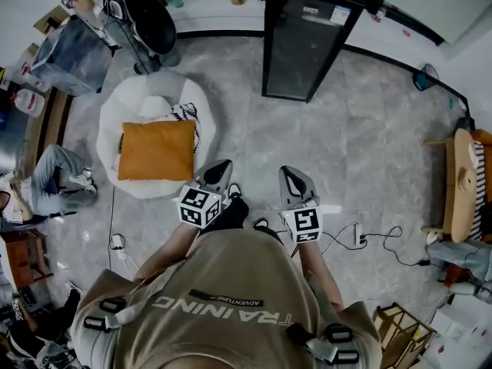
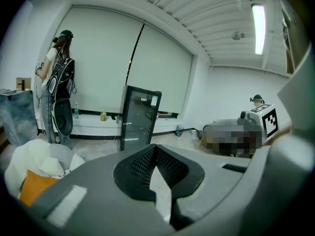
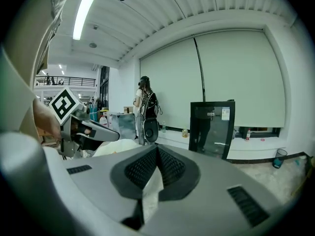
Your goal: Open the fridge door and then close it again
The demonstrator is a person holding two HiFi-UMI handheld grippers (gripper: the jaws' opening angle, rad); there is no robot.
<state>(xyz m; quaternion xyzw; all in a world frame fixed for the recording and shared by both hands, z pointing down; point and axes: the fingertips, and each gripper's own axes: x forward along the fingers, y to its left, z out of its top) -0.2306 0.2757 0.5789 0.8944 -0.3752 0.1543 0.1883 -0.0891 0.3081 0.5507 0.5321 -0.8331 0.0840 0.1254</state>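
Tall black fridge with dark glass door (image 1: 304, 41) stands at the far centre, against the low white ledge (image 1: 207, 10) under the blinds. Door looks flush, closed, with a white sticker in its top corner. Left gripper (image 1: 221, 169) is clenched: tips meet in its own view, nothing between them, touching nothing. Right gripper (image 1: 292, 177) is the same, jaws pressed together and empty. Both are held close to the person's torso, side by side, pointing toward the fridge and well apart from it. Between them and the door is only grey marble-pattern floor (image 1: 254, 129). Left of that path sits a round white beanbag (image 1: 131, 106) with an orange square cushion (image 1: 157, 150) on top, just beside the left gripper. A person wearing a black backpack (image 2: 58, 102) stands far left by the ledge; a seated person's legs (image 1: 54, 179) show at the left edge. White power strip with cables (image 1: 357, 235) lies on the floor near right, wooden chair (image 1: 461, 183) at the right edge.
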